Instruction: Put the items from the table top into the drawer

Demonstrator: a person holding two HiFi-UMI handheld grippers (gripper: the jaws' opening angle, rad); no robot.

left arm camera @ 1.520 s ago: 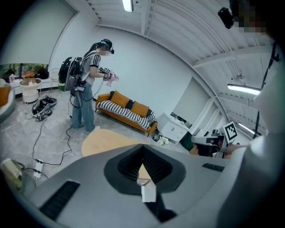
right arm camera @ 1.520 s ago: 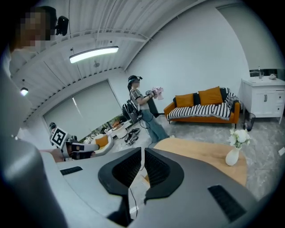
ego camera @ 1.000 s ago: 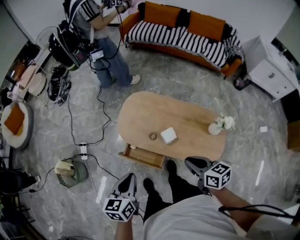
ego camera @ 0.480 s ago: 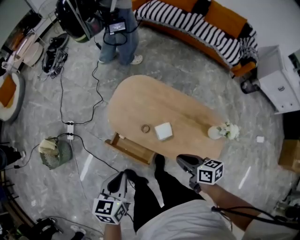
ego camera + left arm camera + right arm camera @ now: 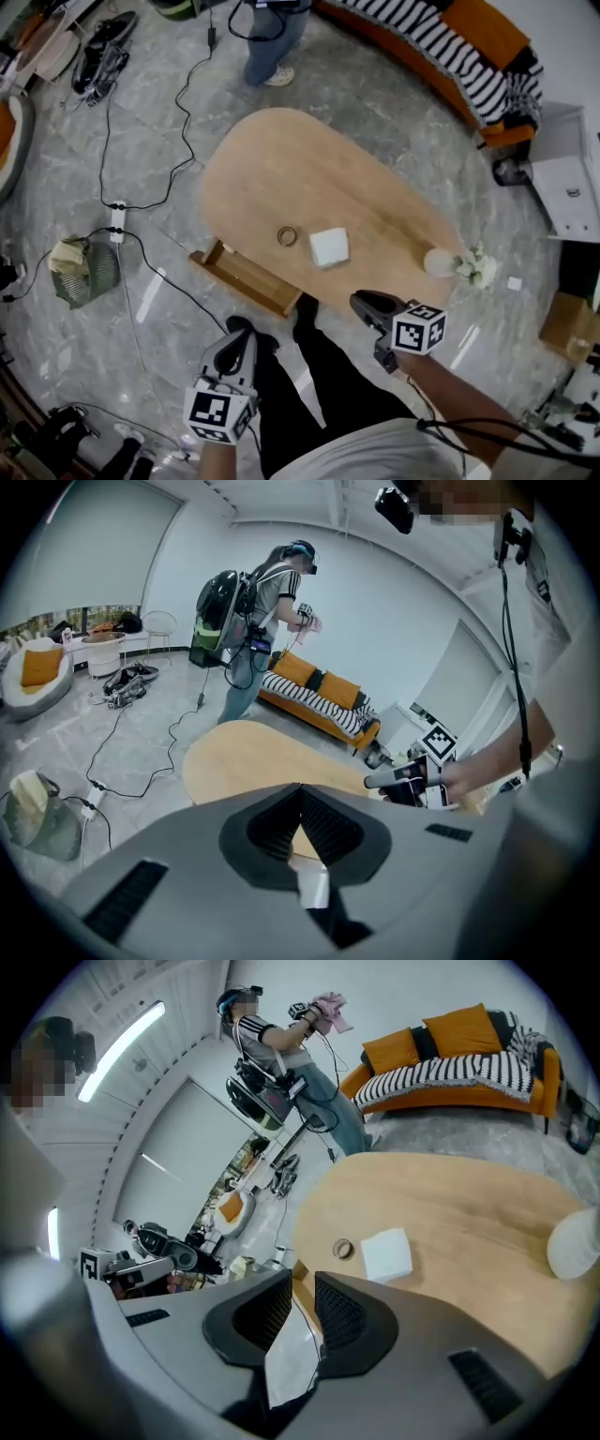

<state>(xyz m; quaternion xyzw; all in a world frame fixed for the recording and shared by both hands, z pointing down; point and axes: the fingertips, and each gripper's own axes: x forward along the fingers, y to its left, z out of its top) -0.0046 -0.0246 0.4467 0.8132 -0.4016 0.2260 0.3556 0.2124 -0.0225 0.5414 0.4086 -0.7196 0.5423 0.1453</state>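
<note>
At the near edge of the worktop (image 5: 281, 169) the drawer (image 5: 246, 279) stands pulled out. Little of its inside shows, and we see nothing in it. The things to move lie on the wood just beyond it: a small ring (image 5: 287, 235) and a white square block (image 5: 329, 247), near each other but not touching. A white vase (image 5: 439, 262) with flowers stands well apart, toward the right end.

Neither gripper holds anything. The left gripper (image 5: 236, 341) hangs low beside our legs, off the worktop, with its fingers (image 5: 330, 829) pressed together at the tips and nothing between them. The right gripper (image 5: 364, 302) hovers at the worktop's near edge, short of the block. Its fingers (image 5: 349, 1321) have just been opening and now stand a narrow gap apart, with only floor and worktop showing through.

We judge this to be the approach to the first pick, so the task has hardly begun. The right gripper is the nearer one to the block. For the next move we would spread its fingers wider than the block and bring them down over two opposite sides. We would then close and carry the block left to the drawer. The ring is thin and lies flat, so it will need a careful pinch on its rim.
</note>
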